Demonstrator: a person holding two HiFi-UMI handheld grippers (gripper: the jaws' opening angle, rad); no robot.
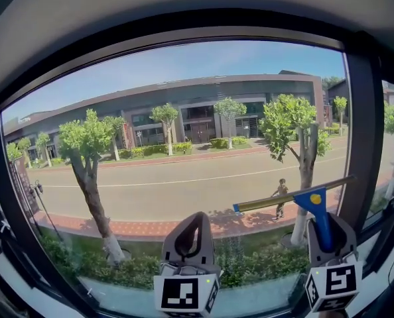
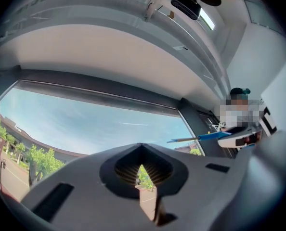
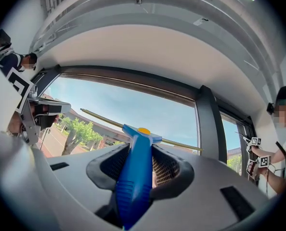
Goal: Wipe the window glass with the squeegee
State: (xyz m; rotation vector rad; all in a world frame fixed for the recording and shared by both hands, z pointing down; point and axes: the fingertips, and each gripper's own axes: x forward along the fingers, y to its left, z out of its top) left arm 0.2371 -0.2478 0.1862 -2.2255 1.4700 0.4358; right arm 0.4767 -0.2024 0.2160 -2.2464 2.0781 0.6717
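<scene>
**A:** Where do we have the squeegee?

**B:** We hold the blue plastic squeegee [image 1: 320, 216], with its thin yellowish blade bar, in the right gripper [image 1: 329, 225]. The two grey fingers are clamped on the ribbed blue handle from either side, and the handle stands up past the fingertips.

**A:** And its head?

**B:** In the right gripper view we see the squeegee [image 3: 136, 174] run up between the meshed fingers [image 3: 167, 170] of the right gripper [image 3: 139, 163]. Its T-shaped head, with a yellow spot, sits just beyond the tips. The blade bar lies across the low right part of the clear window glass [image 1: 184, 111]. It is tilted, with its right end higher and near the dark upright window frame [image 1: 361, 111].

**A:** Our other hand?

**B:** The left gripper [image 1: 197, 215] stands to the left of the squeegee, near but apart. In its own view the left gripper [image 2: 142, 146] has its tips together with nothing held. Only a green tree [image 2: 144, 177] outside shows through the hollow behind them.

**A:** What can we not make out?

**B:** We cannot tell whether the blade's edge touches the glass. The handle's lower end is sunk in the gripper's body. At the right edge of the right gripper view, a person [image 3: 282, 148] is cut off by the frame.
</scene>
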